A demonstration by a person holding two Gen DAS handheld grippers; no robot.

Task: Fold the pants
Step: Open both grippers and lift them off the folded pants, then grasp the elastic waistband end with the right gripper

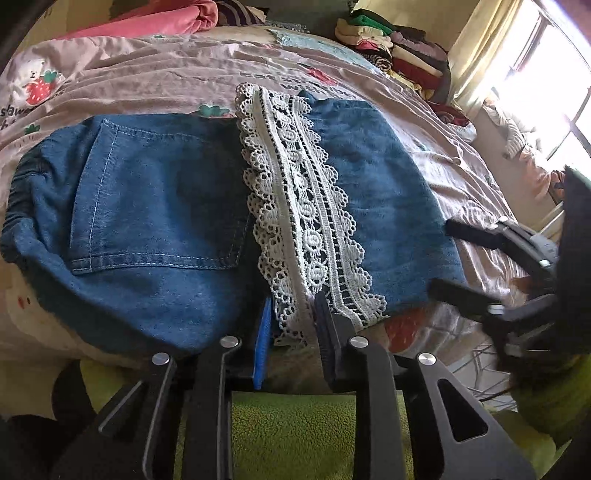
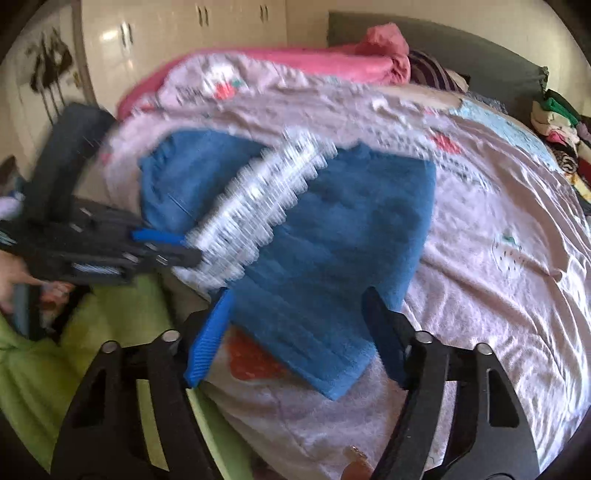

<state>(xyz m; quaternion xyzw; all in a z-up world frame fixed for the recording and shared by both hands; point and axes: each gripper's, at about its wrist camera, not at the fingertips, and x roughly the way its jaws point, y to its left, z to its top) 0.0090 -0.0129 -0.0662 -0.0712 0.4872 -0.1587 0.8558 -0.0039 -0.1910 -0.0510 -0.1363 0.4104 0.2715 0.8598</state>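
Blue denim pants with a white lace hem lie folded on the bed. My left gripper is at their near edge. Its jaws stand narrow, and the end of the lace lies between the blue pad and the dark one. I see no squeeze on the lace. In the right wrist view, which is blurred, my right gripper is open and straddles the near corner of the pants. The left gripper shows there at the lace.
A pink strawberry-print sheet covers the bed. Stacked folded clothes sit at its far right, a pink blanket at the back. Green fleece fills the foreground. A bright window is on the right and white cupboards stand behind.
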